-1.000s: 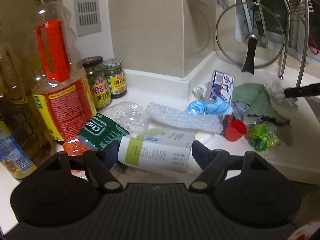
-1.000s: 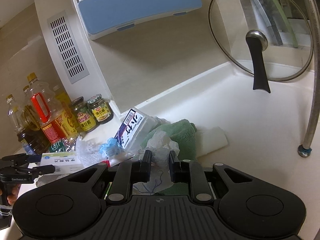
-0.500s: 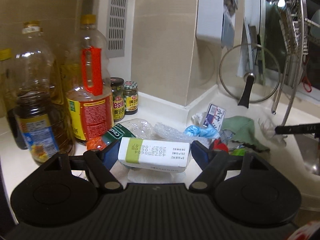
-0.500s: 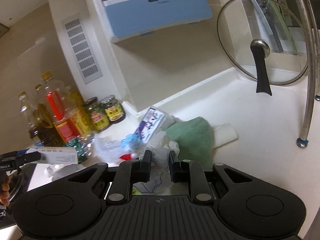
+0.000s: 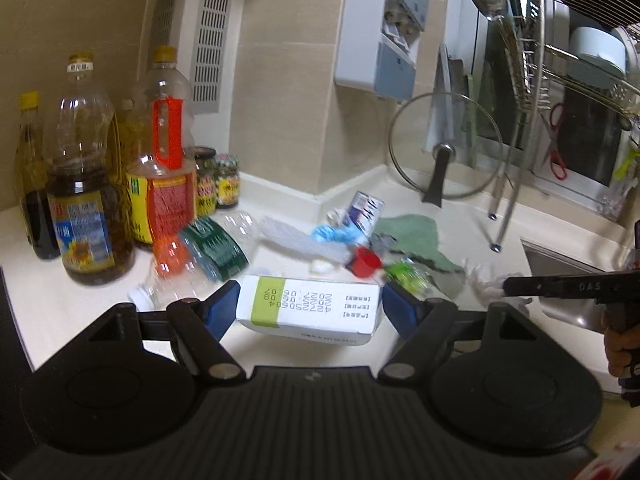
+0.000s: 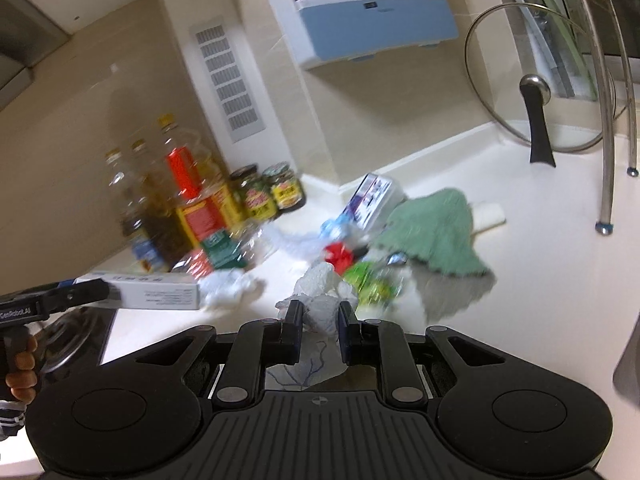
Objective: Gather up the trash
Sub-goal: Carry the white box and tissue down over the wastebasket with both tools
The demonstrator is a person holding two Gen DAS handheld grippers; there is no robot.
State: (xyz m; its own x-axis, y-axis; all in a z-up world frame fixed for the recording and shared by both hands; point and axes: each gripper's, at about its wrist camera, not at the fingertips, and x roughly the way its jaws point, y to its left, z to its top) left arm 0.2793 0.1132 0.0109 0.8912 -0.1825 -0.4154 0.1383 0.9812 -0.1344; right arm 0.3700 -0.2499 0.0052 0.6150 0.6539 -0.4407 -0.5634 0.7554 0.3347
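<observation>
Lifted off the counter (image 5: 460, 216), box (image 5: 308, 312) spans left jaws.

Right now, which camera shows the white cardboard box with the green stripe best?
The left wrist view: the white cardboard box with the green stripe fills its centre, print readable. The right wrist view shows it edge-on, blurred.

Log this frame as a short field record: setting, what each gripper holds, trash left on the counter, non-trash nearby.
setting: kitchen counter beside a sink
left gripper: shut on white carton with green band, lifted clear of the counter
right gripper: shut on crumpled white tissue
trash left: crushed clear bottle with green label, blue wrapper, red cap, green wrapper
non-trash: oil bottles, two jars, green cloth, glass lid
</observation>
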